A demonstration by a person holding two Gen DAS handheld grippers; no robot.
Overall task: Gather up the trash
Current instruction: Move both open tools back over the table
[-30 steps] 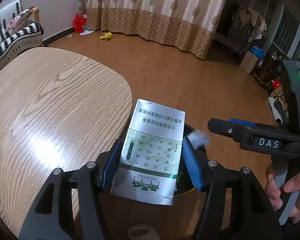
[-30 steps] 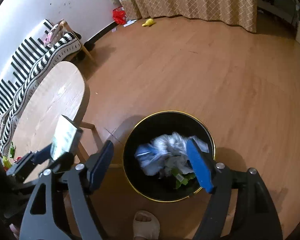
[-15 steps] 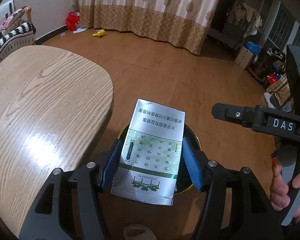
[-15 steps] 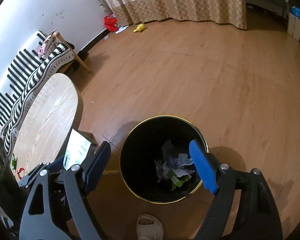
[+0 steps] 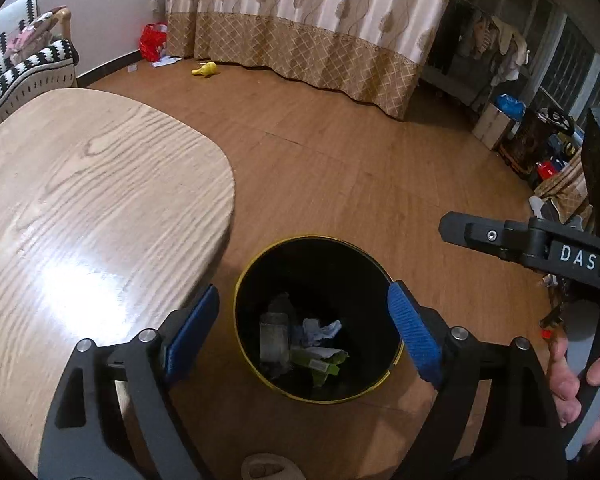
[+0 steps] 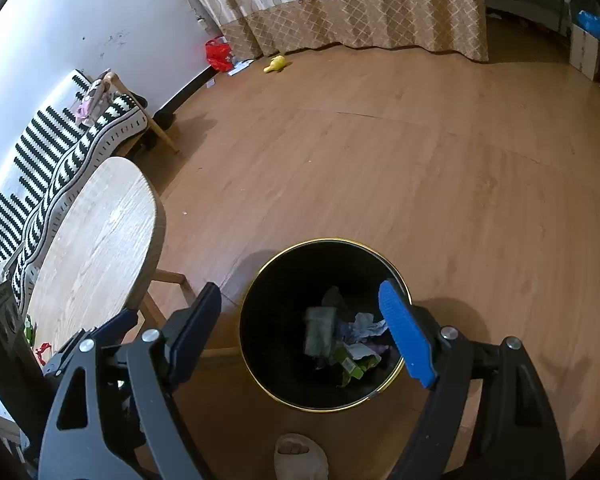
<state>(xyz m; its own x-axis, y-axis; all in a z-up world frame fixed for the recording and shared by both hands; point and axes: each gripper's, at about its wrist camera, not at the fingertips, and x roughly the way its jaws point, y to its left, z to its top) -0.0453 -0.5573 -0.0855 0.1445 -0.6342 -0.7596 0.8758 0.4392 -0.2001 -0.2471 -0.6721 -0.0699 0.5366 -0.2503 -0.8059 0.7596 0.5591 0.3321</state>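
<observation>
My right gripper spread wide above black bin, crumpled trash inside, wooden table left

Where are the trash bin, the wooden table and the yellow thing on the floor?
trash bin (image 5: pixel 256 276): left wrist view, gold rim.
wooden table (image 5: pixel 92 200): left wrist view, bare tabletop.
yellow thing (image 6: pixel 275 63): right wrist view, its middle.

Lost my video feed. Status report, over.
Left gripper open, empty. Right gripper open, empty. Silver packet in the trash bin with paper scraps. Nothing in the way.
</observation>
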